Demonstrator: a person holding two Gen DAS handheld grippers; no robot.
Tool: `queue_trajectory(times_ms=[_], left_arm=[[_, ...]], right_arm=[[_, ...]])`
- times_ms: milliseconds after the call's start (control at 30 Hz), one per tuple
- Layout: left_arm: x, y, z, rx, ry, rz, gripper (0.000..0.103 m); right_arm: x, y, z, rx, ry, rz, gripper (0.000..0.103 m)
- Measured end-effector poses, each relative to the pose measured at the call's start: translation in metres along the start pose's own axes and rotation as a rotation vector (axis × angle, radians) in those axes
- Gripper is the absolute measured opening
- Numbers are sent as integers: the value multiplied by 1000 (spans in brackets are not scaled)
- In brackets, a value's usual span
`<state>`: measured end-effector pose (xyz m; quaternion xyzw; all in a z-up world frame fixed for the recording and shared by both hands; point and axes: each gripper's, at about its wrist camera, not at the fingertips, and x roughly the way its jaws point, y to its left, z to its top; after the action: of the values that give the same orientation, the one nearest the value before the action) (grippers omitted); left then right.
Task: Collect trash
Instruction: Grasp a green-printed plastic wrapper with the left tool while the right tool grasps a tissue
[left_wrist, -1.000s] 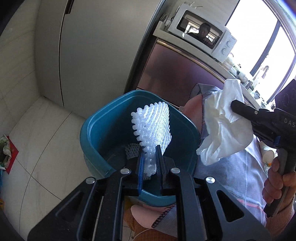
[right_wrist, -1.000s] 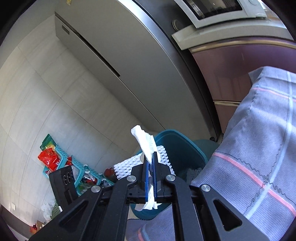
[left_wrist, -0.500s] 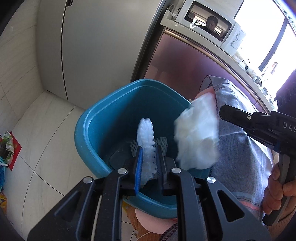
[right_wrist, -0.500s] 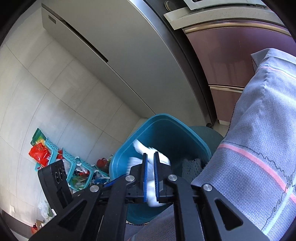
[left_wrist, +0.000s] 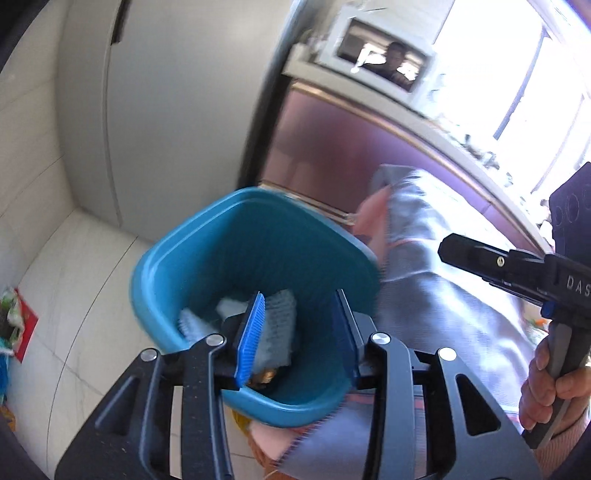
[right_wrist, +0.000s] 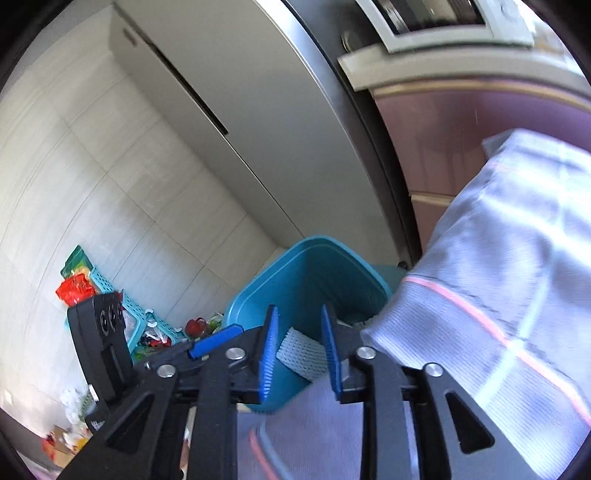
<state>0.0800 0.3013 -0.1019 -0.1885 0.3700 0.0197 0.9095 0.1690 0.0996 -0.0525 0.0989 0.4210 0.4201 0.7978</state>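
One teal bin (left_wrist: 207, 240) on the floor, two white foam nets (left_wrist: 280, 325) (plus tissue) lying inside, left gripper (left_wrist: 295, 332) and right gripper (right_wrist: 299, 354) above it, both spread wide, empty.

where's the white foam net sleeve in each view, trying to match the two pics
Left wrist view: the white foam net sleeve lies at the bottom of the teal plastic bin, low centre, between the open left gripper fingers.
Right wrist view: it shows low centre inside the bin, between the open right gripper fingers.
Shared landmark: the teal bin beside the grey checked cloth.
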Motion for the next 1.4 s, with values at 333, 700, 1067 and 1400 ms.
queue_trajectory(times_ms=[333,700,1067,1400], left_arm=[[-20,-103,-6,211,-24,-232,48],[-6,-224,-45,388,85,-470,57],[22,-290,-72,453,215,-559,67],[50,-303,-75,398,319,-578,56]], right_arm=[[-124,-22,-32,-24,-199,-123,42],[-239,-86,-106,156,-345,-410,50],[-286,-141,-153,299,-385,-553,57],[-267,-146,-153,287,-341,-521,57]])
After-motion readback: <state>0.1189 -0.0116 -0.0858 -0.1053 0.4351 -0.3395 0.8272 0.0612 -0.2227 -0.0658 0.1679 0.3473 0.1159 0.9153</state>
